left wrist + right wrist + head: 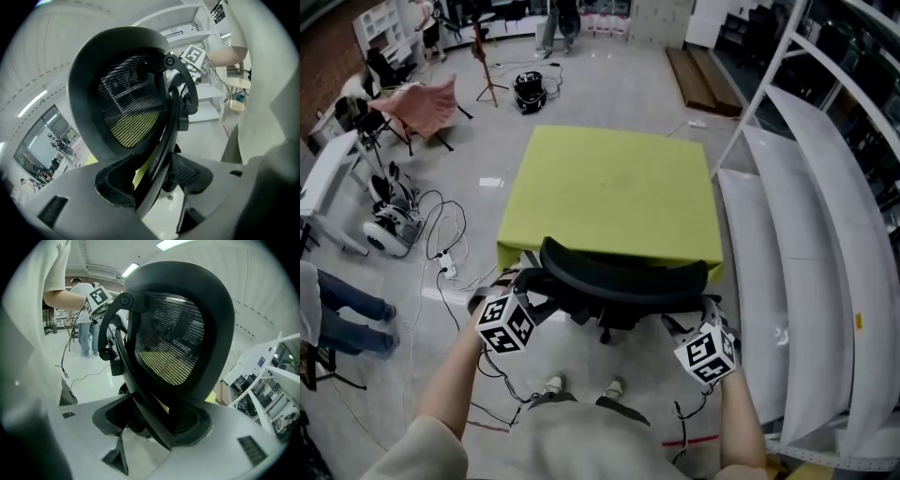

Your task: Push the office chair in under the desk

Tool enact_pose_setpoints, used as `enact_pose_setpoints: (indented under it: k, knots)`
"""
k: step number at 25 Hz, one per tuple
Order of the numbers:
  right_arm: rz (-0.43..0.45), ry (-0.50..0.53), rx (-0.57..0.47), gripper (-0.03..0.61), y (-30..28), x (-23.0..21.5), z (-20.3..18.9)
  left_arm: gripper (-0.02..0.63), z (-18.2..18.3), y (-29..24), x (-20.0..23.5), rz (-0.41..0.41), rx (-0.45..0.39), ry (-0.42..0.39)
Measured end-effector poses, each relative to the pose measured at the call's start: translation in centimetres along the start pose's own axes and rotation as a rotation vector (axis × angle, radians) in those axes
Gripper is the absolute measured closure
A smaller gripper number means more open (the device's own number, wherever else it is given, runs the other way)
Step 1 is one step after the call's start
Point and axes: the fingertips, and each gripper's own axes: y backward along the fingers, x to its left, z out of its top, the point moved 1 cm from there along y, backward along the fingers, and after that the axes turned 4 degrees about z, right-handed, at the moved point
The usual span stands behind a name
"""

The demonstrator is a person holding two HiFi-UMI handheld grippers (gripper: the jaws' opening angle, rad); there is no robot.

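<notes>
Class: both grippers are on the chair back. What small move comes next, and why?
Probably a short, even push forward: left gripper and right gripper each clamp the chair back, which sits by the desk edge with its base showing outside.

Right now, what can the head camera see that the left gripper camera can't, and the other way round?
Only the head view shows the whole green desk top and the person's shoes. Only the left gripper view shows the backrest's mesh close up, and the left gripper with its fingers shut on the black frame of the office chair. Both show the office chair and the right gripper at its other side.
</notes>
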Motion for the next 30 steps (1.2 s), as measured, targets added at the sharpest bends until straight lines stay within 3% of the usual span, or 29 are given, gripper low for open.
enact_pose_setpoints:
  k: [13, 24, 30]
  knots:
    - [0.030, 0.048, -0.019, 0.327, -4.5, -7.8, 1.3, 0.364, 0.8, -4.4, 5.9, 0.079, 0.040, 0.049]
    - [0.004, 0.041, -0.024, 0.322, -5.5, -8.7, 2.0, 0.356, 0.2, -5.0, 7.7, 0.116, 0.043, 0.099]
    - [-0.029, -0.010, -0.010, 0.328, -5.0, -8.3, 2.5, 0.366, -0.4, -3.8, 7.7, 0.218, 0.047, 0.118]
